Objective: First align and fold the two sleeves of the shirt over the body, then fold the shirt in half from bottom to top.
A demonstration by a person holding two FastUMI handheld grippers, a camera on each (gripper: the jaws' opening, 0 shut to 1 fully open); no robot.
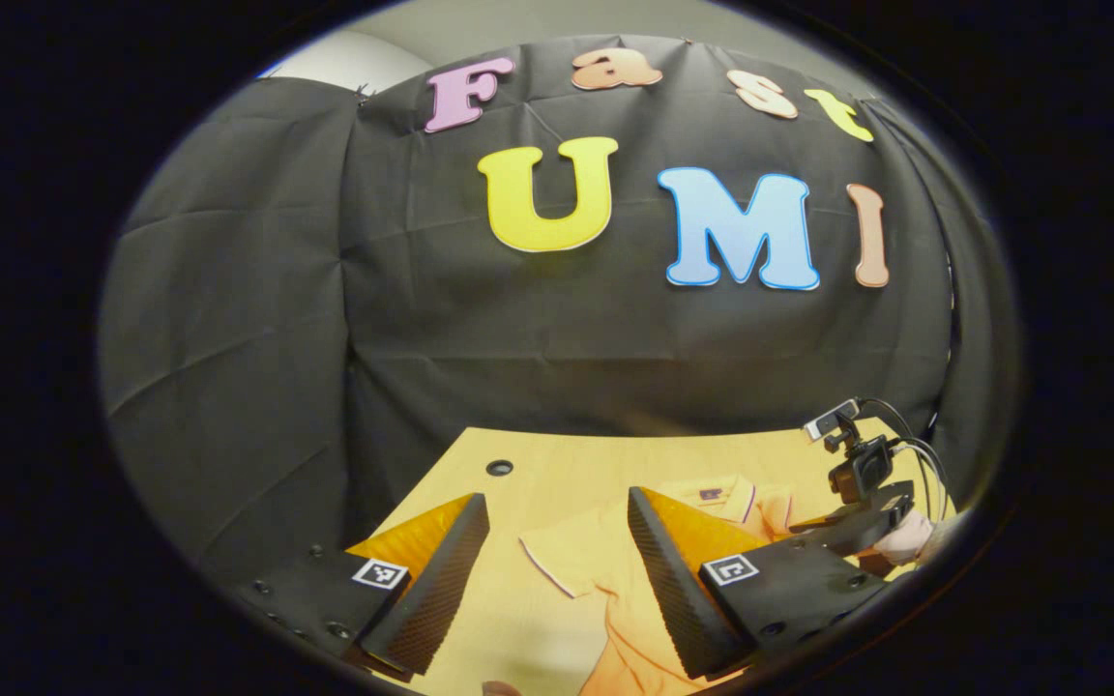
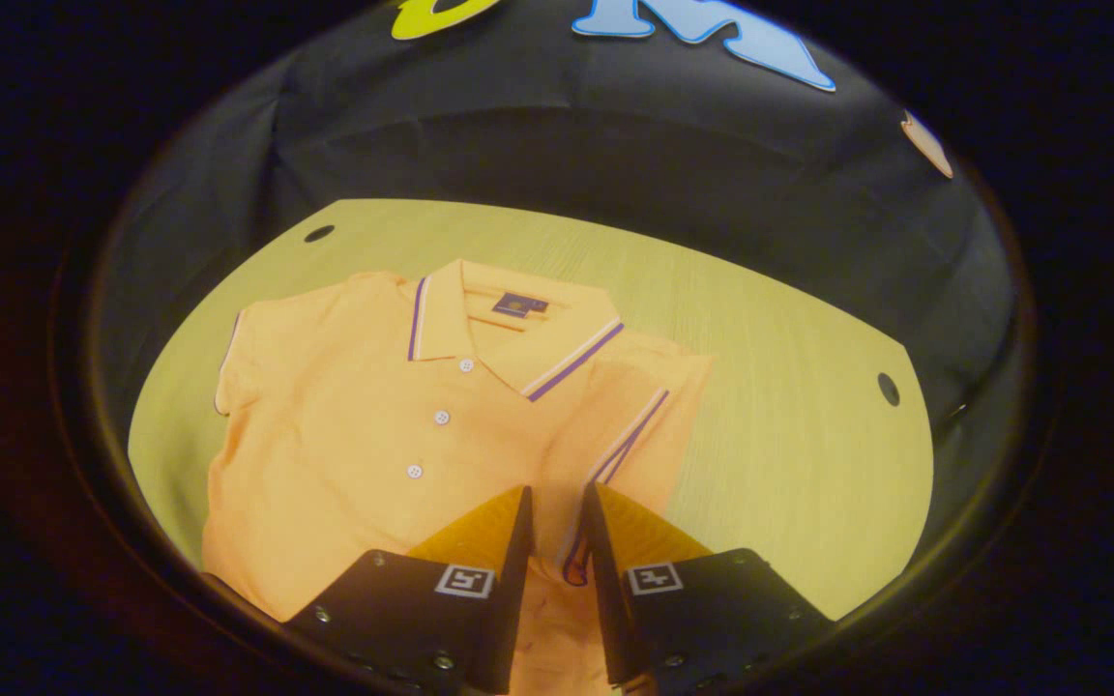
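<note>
Now, shirt: an orange polo shirt [image 2: 373, 425] is lying face up on the tabletop, collar toward the far edge, buttons showing down the placket.
Collar: the collar [image 2: 509, 329] is sitting flat, trimmed with a dark and pale stripe, a small dark tag inside the neck.
Sleeves: in the right gripper view, the sleeve [image 2: 630, 425] on the right-hand side is lying folded in over the body, its striped cuff running diagonally down toward the gripper; the other sleeve [image 2: 243, 362] is spreading outward, flat on the wood.
Right gripper: the right gripper [image 2: 557, 541] is hanging over the lower end of the folded sleeve, its jaws standing narrow with the cuff edge showing in the gap; whether both fingers are pressing the cloth cannot be told.
Left gripper: the left gripper [image 1: 557, 570] is hovering wide open above the shirt [image 1: 596, 551], gripping nothing.
Tabletop: the pale wooden tabletop [image 2: 789, 406] is carrying the shirt, with small dark round holes near its far corners and its right edge.
</note>
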